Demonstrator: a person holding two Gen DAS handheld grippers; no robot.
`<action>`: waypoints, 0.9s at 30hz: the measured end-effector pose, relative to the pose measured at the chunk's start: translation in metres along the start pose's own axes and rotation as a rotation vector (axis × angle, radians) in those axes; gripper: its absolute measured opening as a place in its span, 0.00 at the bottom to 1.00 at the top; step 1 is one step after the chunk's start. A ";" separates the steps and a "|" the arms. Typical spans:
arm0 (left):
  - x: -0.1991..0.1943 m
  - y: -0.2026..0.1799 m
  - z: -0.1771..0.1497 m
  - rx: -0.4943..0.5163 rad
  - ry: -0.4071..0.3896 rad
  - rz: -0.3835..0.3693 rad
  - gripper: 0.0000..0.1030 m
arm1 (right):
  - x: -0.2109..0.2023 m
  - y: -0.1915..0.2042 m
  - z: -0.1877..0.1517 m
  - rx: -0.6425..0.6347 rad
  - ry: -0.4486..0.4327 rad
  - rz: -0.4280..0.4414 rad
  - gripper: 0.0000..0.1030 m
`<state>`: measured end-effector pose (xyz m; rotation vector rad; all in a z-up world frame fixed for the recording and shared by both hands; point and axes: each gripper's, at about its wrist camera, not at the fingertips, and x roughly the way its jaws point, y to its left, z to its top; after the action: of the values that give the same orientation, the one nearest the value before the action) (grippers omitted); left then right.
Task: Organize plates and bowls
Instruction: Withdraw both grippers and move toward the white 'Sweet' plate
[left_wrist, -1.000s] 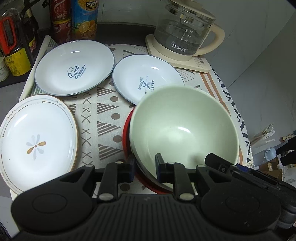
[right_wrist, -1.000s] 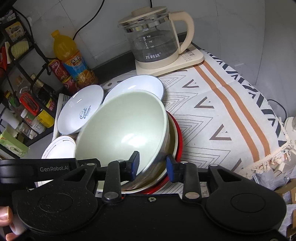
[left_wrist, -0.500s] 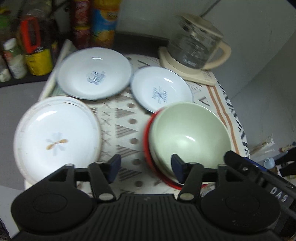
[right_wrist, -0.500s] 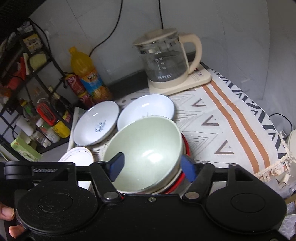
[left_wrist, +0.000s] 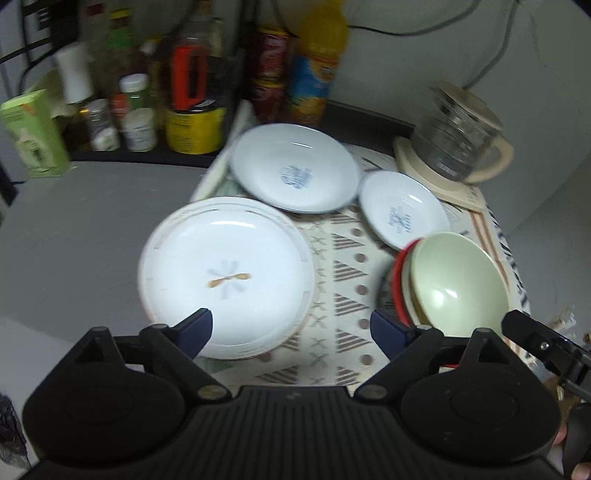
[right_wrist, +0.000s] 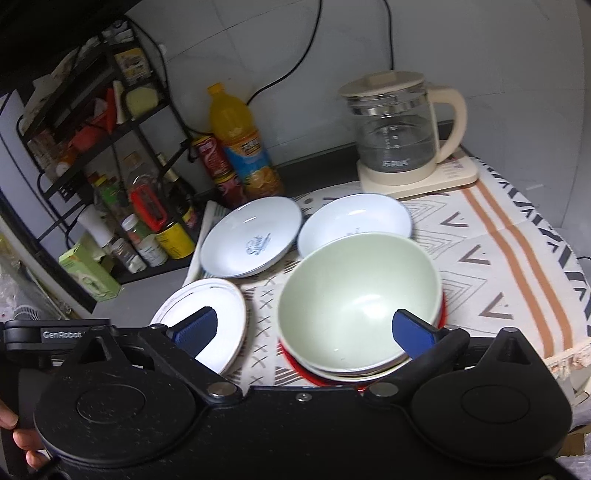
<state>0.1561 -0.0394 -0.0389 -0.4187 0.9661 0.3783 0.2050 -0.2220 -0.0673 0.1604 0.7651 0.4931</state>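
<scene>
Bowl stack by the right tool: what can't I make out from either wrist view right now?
- Bowl count: the green bowl hides those beneath; only the rims and the red bowl edge show.
- Stack's near side: right tool body covers it.
- Small plate: print hidden by the green bowl in the right view, blurred in the left.
- Flower plate: rim pattern blurred, left view.

The green bowl (right_wrist: 358, 299) is glazed and glossy, with light glinting off its smooth inside, and sits in a shiny red bowl (right_wrist: 441, 314). The white plates (left_wrist: 225, 273) look like glossy ceramic. Under them lies a matt woven cloth (right_wrist: 517, 258) with a fringed edge. The kettle (right_wrist: 395, 136) is clear glass on a smooth cream plastic base. Each hand-held gripper (left_wrist: 290, 330) is matt black plastic, ribbed on top. The counter (left_wrist: 74, 229) is dull grey.
</scene>
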 end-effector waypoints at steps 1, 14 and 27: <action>-0.002 0.006 -0.001 -0.015 -0.001 0.010 0.92 | 0.000 0.004 0.000 -0.007 0.000 0.002 0.99; -0.022 0.067 0.001 -0.097 -0.062 0.087 0.99 | 0.020 0.059 0.003 -0.086 -0.016 0.006 0.99; 0.008 0.086 0.030 -0.013 -0.058 0.023 0.99 | 0.062 0.101 0.013 -0.144 0.031 -0.013 0.99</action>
<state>0.1391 0.0505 -0.0457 -0.4069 0.9124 0.4155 0.2154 -0.1033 -0.0654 0.0138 0.7579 0.5371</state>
